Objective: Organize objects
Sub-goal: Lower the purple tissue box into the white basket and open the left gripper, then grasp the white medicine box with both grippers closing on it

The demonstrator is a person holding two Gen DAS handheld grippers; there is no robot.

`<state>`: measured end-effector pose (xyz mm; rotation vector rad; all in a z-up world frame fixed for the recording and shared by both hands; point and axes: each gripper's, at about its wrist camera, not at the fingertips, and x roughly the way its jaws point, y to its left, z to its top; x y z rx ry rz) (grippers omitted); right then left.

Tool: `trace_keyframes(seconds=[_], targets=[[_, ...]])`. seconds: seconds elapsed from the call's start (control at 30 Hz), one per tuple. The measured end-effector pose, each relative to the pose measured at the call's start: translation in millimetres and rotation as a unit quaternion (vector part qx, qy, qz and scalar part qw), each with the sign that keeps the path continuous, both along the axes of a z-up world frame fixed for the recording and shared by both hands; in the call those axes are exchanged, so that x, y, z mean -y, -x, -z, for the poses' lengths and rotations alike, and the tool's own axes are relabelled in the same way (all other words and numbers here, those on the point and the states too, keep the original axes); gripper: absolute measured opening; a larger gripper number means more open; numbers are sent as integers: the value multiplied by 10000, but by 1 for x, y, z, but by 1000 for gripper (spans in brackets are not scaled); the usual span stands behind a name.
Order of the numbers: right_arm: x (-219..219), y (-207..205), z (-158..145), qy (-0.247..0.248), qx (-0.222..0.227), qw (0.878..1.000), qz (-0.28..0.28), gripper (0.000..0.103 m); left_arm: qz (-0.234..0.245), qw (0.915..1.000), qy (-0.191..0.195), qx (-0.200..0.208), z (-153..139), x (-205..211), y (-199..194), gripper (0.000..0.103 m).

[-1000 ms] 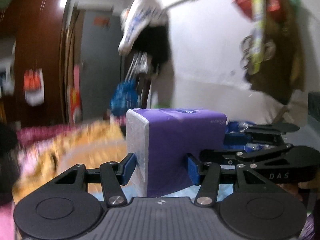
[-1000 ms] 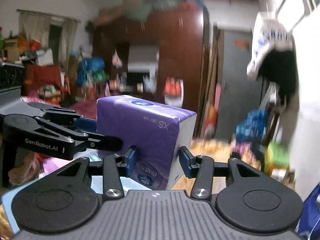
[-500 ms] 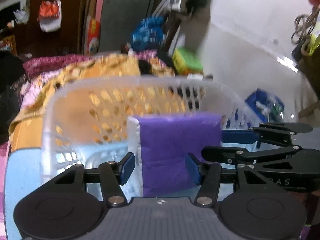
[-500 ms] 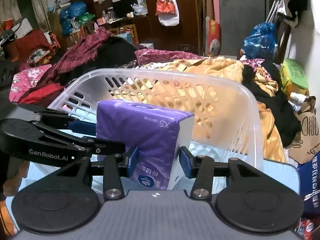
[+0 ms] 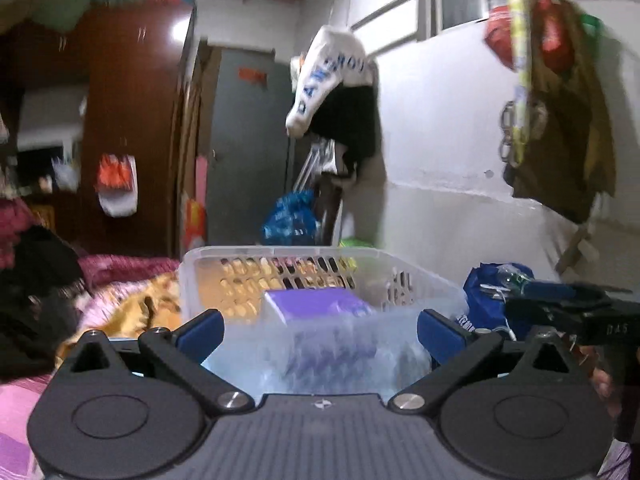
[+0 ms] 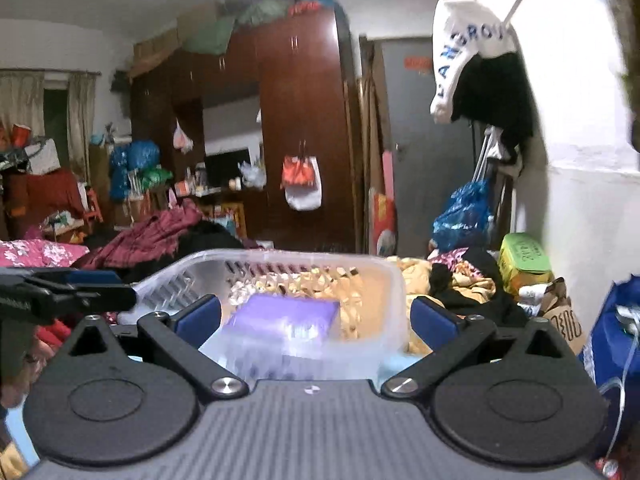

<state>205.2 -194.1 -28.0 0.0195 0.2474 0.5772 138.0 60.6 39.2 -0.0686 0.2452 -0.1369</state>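
A purple tissue pack (image 5: 316,300) lies inside a clear plastic slotted basket (image 5: 412,280). It also shows in the right wrist view (image 6: 288,314), inside the same basket (image 6: 384,280). My left gripper (image 5: 320,332) is open and empty, just in front of the basket's near wall. My right gripper (image 6: 314,318) is open and empty, also just in front of the basket. The right gripper shows at the right of the left wrist view (image 5: 568,304). The left gripper shows at the left of the right wrist view (image 6: 68,292).
The basket sits on a light blue surface (image 6: 392,366) among piled clothes and an orange blanket (image 6: 452,276). A blue bag (image 5: 492,300) lies to the right. A dark wardrobe (image 6: 304,128), a grey door (image 5: 248,148) and hanging clothes (image 6: 480,68) stand behind.
Both grippers have let go of the purple tissue pack, which now lies in the basket. Both have opened wide and drawn back, and the views have tilted up.
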Motion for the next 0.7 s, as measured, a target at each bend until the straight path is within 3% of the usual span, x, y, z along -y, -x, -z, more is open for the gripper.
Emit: trace_keyframes(seconds=[0.23, 0.4, 0.7], targets=[[44, 60, 73, -508, -17, 9985, 207, 103, 286, 9989, 356, 78, 53, 5, 57, 103], [39, 56, 69, -758, -39, 9971, 8, 103, 308, 9990, 313, 41, 76, 3, 67, 103], [15, 73, 75, -267, 183, 9991, -282, 103, 400, 9990, 175, 76, 87, 10, 72, 103]])
